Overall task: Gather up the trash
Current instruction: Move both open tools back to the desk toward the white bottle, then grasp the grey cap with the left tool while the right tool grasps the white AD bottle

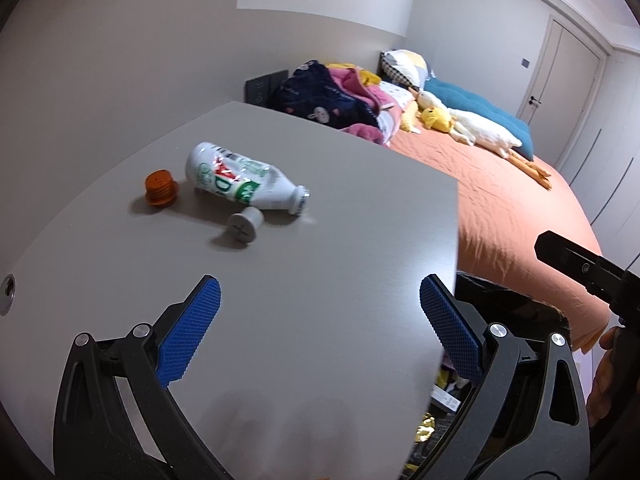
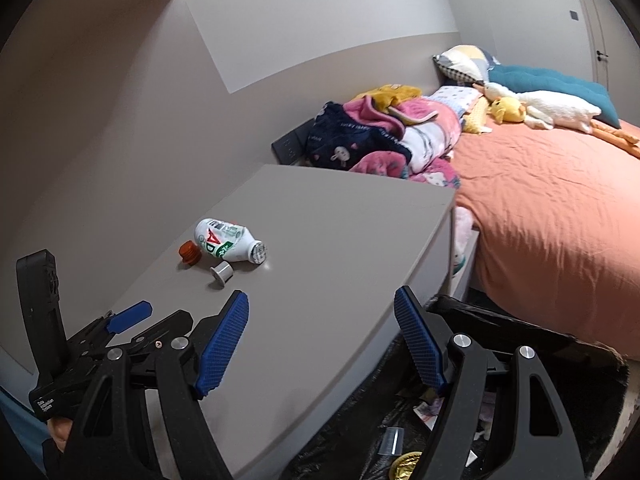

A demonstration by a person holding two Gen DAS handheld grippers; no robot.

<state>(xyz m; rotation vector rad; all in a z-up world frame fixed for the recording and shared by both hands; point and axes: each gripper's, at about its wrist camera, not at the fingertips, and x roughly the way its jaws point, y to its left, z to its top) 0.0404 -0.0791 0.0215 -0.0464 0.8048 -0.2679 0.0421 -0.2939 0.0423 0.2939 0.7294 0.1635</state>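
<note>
Left wrist view: the left gripper (image 1: 320,296) hangs over the grey table (image 1: 320,340) with its blue pads spread wide and nothing between them. A white bottle (image 1: 244,182) lies on its side at about 11 o'clock from the claw, well apart from it, neck pointing toward 4 o'clock; its label is partly readable at best. An orange cap (image 1: 161,188) sits just beside the bottle's base at its 9 o'clock, and a small grey spool (image 1: 245,226) lies just below the bottle at its 6 o'clock. At 3 o'clock the right gripper's black body is cut off by the frame edge. Below the table's right edge, dark clutter is too hidden to name.

Right wrist view: the right gripper (image 2: 322,300) is likewise spread wide and empty, above the table (image 2: 340,240) near its front edge. The bottle (image 2: 228,244) lies at 11 o'clock from it, well apart, with the orange cap (image 2: 189,251) at its 8 o'clock and the spool (image 2: 222,273) at its 6 o'clock. The left gripper (image 2: 132,316) shows at 9 o'clock, only one blue pad visible. A black bag (image 2: 520,344) at 5 o'clock holds scraps hard to make out
</note>
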